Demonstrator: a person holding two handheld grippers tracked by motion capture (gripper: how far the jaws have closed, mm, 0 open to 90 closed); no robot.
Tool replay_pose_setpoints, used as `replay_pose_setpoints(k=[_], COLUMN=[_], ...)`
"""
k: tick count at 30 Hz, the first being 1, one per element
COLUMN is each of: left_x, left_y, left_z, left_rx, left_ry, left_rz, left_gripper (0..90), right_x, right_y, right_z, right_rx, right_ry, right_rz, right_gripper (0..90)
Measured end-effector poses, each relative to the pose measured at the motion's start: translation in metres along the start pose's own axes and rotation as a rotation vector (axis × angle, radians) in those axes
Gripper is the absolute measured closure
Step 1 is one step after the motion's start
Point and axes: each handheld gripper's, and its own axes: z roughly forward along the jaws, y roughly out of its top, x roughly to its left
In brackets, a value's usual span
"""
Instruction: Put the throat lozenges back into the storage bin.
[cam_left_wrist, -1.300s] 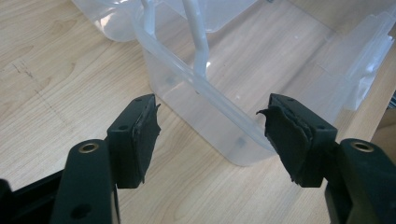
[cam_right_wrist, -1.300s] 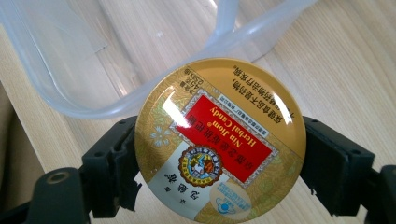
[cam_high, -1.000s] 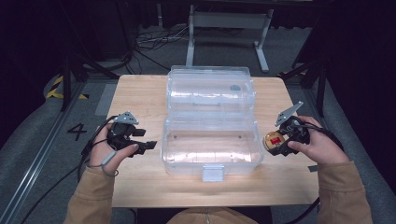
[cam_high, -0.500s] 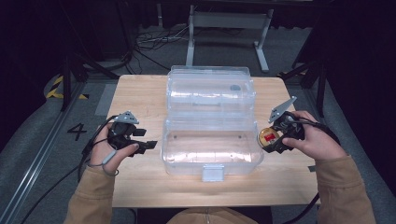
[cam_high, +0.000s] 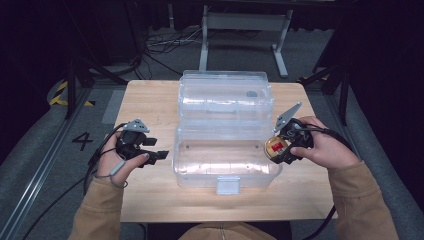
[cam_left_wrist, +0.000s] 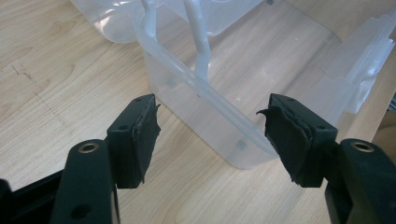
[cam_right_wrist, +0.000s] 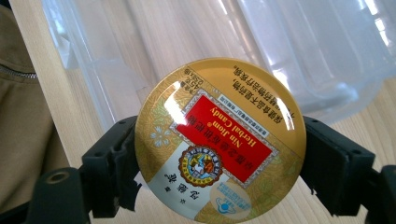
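Observation:
A clear plastic storage box (cam_high: 225, 155) stands open in the middle of the wooden table, its lid (cam_high: 225, 97) folded back behind it. My right gripper (cam_high: 281, 150) is shut on a round gold candy tin (cam_high: 276, 147) with a red label, held at the box's right rim. In the right gripper view the tin (cam_right_wrist: 219, 140) sits between both black jaws, above the box's edge (cam_right_wrist: 88, 60). My left gripper (cam_high: 159, 156) is open beside the box's left wall. Its jaws frame the box's near corner (cam_left_wrist: 219, 126), with nothing between them.
The box has a front latch (cam_high: 229, 186) facing the person. Bare wooden table (cam_high: 145, 102) lies on both sides of the box. Beyond the table are a metal stand (cam_high: 245, 22), cables on the floor and a "4" marking (cam_high: 82, 141).
My right gripper has carried the tin leftward, from beside the box up to its right rim. The left gripper has stayed in place.

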Motion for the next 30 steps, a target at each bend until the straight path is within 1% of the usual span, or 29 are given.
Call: replay_pose_setpoints(k=[3,6,11,12,15,23,24,25,27,30], left_x=[0.0,0.0,0.0,0.0,0.0,0.001,0.001,0.001,0.001,0.001], left_y=[0.0,0.0,0.0,0.0,0.0,0.0,0.0,0.0,0.0,0.0], left_z=[0.0,0.0,0.0,0.0,0.001,0.001,0.001,0.001,0.001,0.001], left_rx=[-0.001,-0.001,-0.002,-0.001,-0.001,-0.001,0.0,-0.001,-0.001,-0.001], left_ry=[0.0,0.0,-0.003,-0.002,-0.003,-0.003,-0.003,-0.003,-0.003,-0.001], left_rz=[-0.001,-0.002,-0.006,-0.006,-0.006,-0.006,-0.005,-0.005,-0.005,-0.003], left_gripper=[35.2,35.2,35.2,35.2,35.2,35.2,35.2,35.2,35.2,35.2], right_x=[0.003,0.005,0.007,0.008,0.01,0.014,0.015,0.015,0.015,0.016], right_y=[0.005,0.011,0.016,0.016,0.018,0.019,0.018,0.018,0.017,0.016], right_z=[0.002,0.004,0.008,0.008,0.012,0.024,0.026,0.027,0.029,0.033], right_rx=[0.007,0.002,0.002,0.011,0.019,0.022,0.023,0.024,0.016,0.005], right_ry=[0.006,0.018,0.026,0.03,0.039,0.056,0.056,0.055,0.053,0.054], right_rz=[-0.002,-0.022,-0.032,-0.025,-0.031,-0.02,-0.009,-0.008,0.017,0.027], right_gripper=[20.0,20.0,20.0,20.0,20.0,20.0,20.0,20.0,20.0,20.0])
